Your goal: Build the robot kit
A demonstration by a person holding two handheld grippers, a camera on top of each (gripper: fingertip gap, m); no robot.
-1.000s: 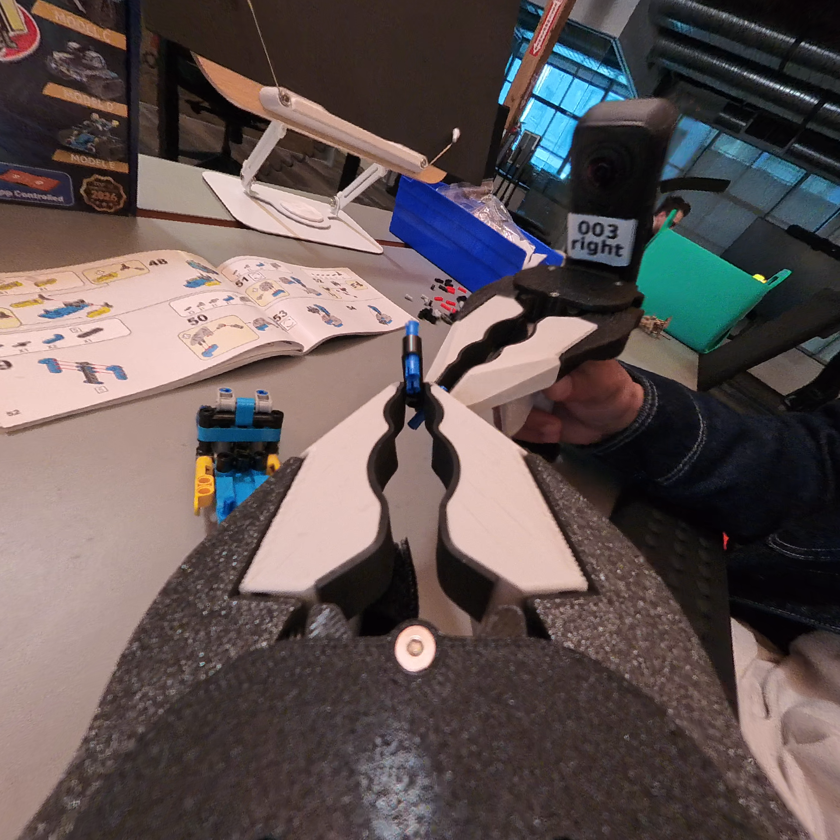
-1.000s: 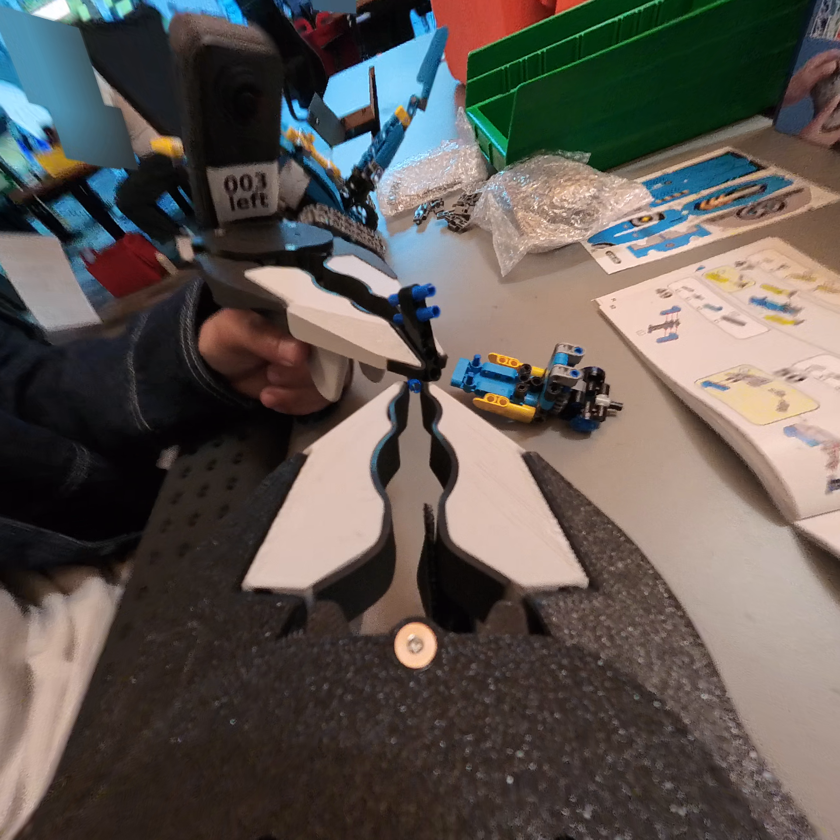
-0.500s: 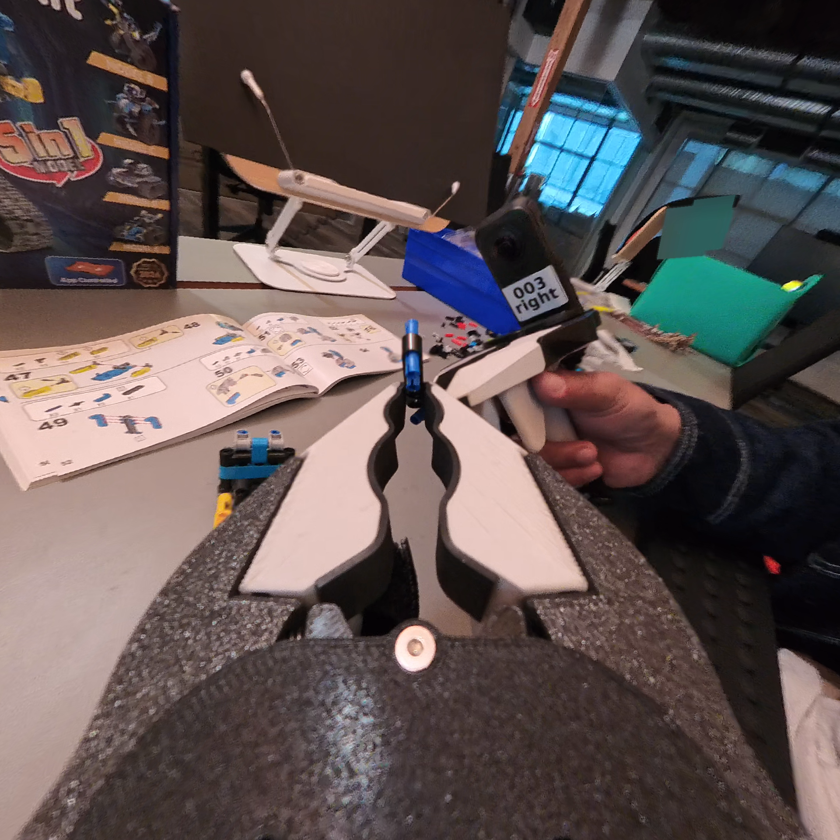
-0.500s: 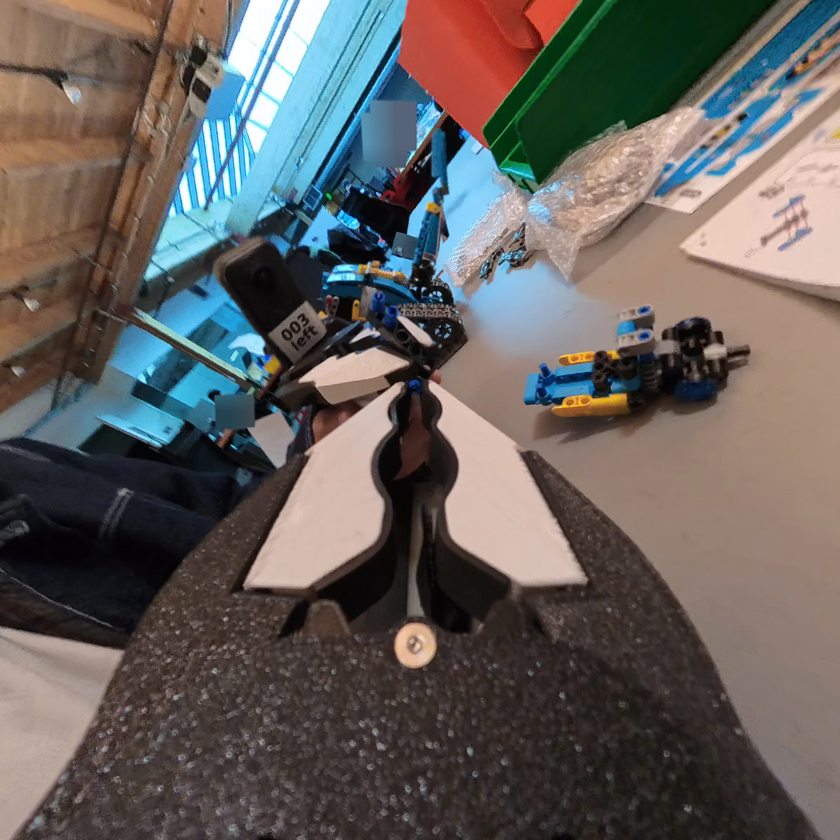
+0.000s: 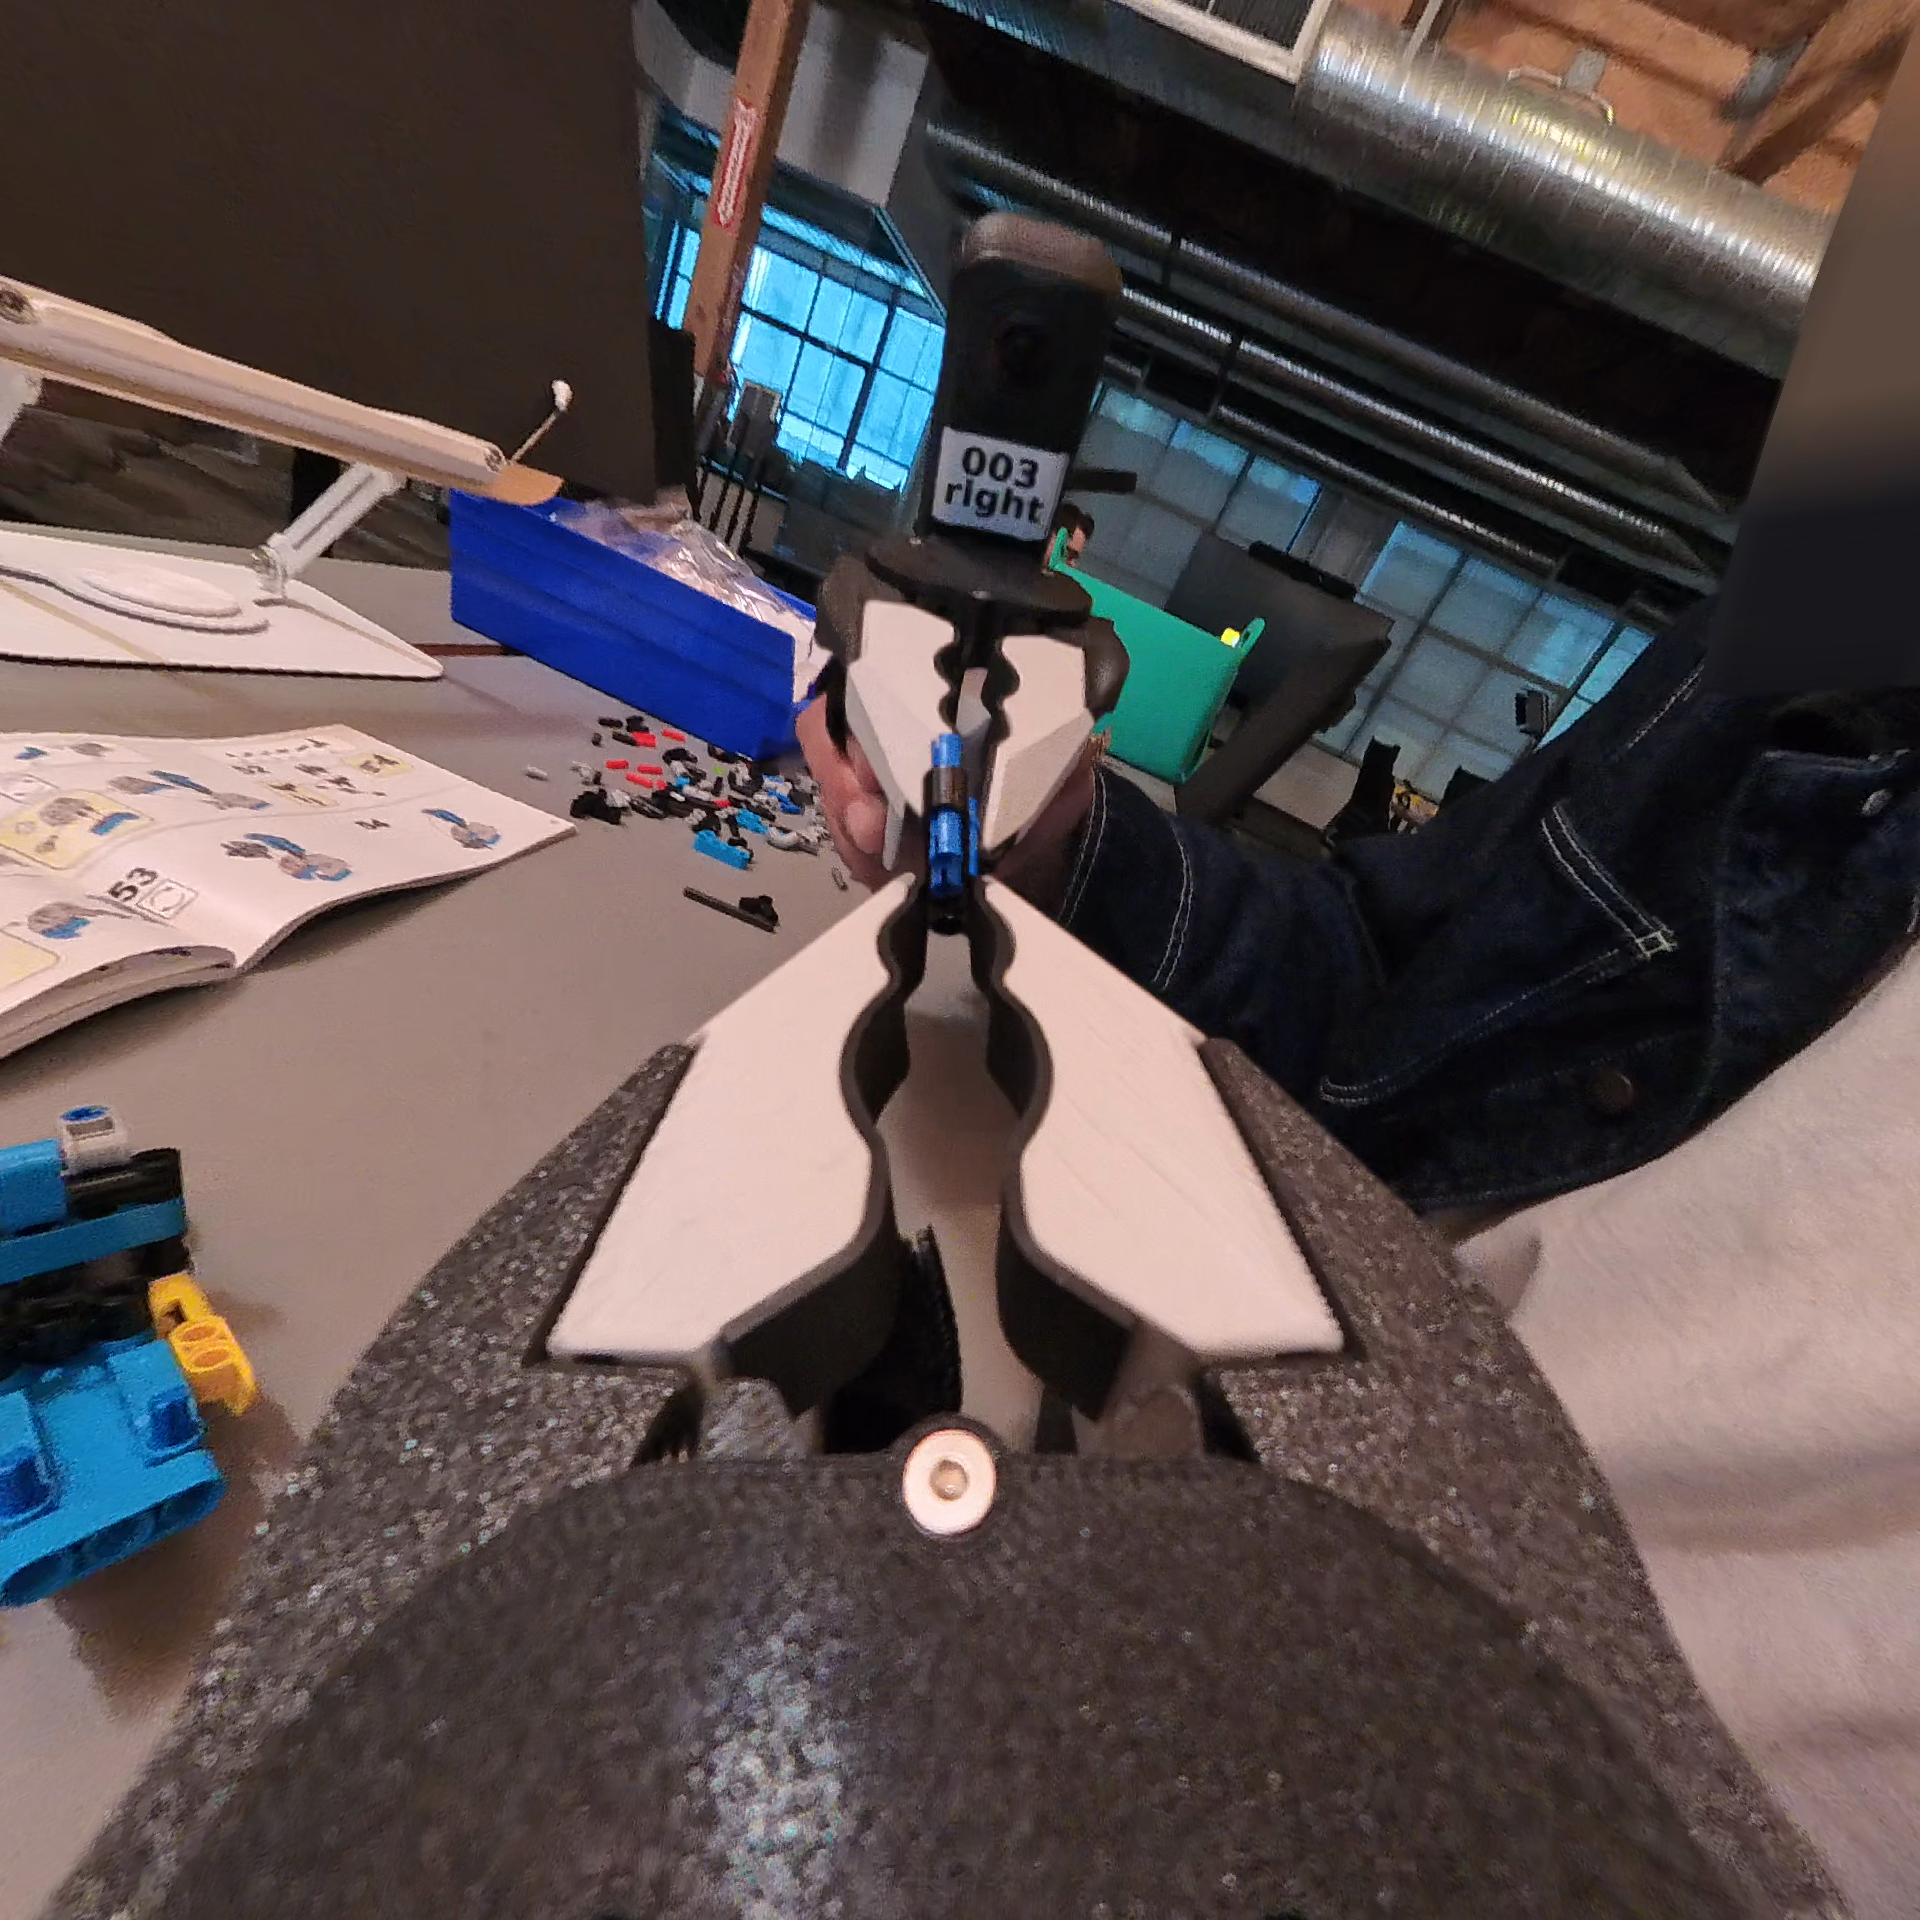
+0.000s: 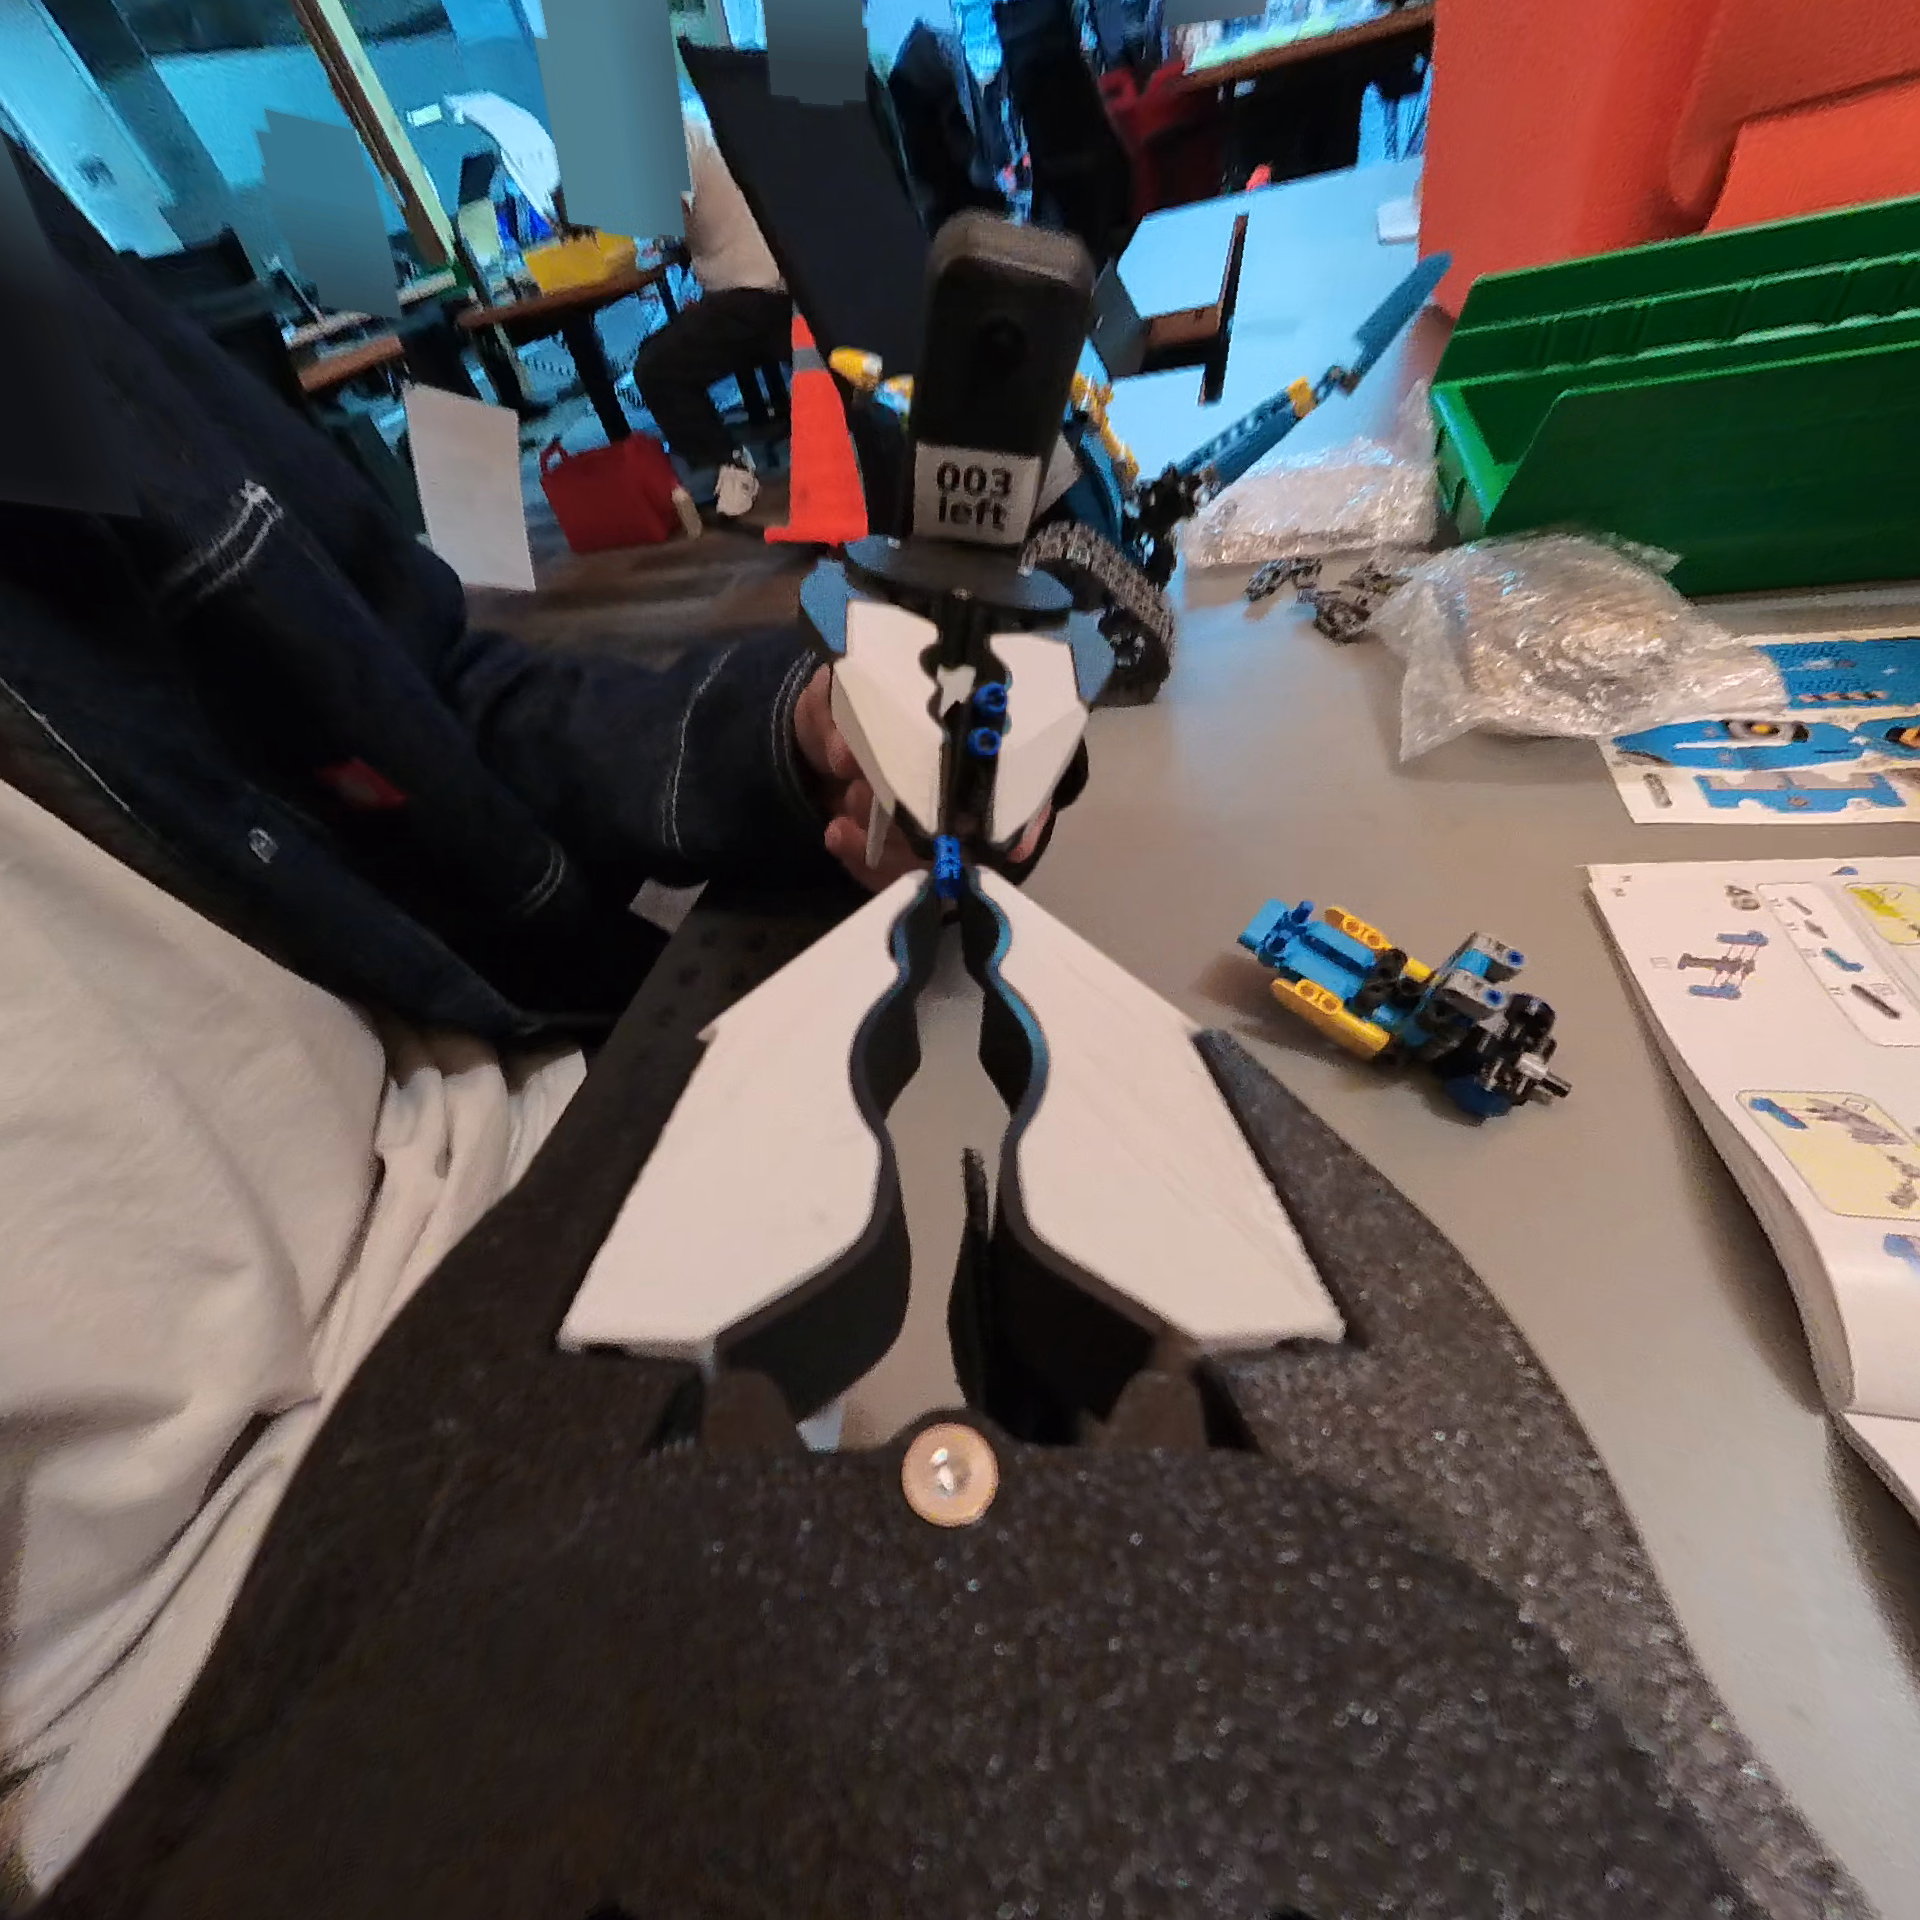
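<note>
My left gripper (image 5: pixel 943 906) is shut on a thin black beam with blue pins (image 5: pixel 944 821), held above the grey table (image 5: pixel 468 1039). My right gripper (image 6: pixel 943 888) is shut on a small blue pin (image 6: pixel 945 862). The two grippers face each other tip to tip, with the pin right at the end of the beam (image 6: pixel 977 727). The right gripper also shows in the left wrist view (image 5: pixel 961 727), and the left gripper in the right wrist view (image 6: pixel 956 748). I cannot tell whether pin and beam touch.
A small blue, black and yellow brick model (image 6: pixel 1403 997) lies on the table, also in the left wrist view (image 5: pixel 94 1351). An open instruction booklet (image 5: pixel 208 831), loose parts (image 5: pixel 707 790), a blue bin (image 5: pixel 623 623), plastic bags (image 6: pixel 1538 644) and a green bin (image 6: pixel 1683 416) surround it. The tips of both grippers are at nearly the same place.
Both grippers have swung round to face each other head-on, and their tips have come together. The right gripper, tilted away half a second ago, now stands level. Both stay shut on their pieces.
</note>
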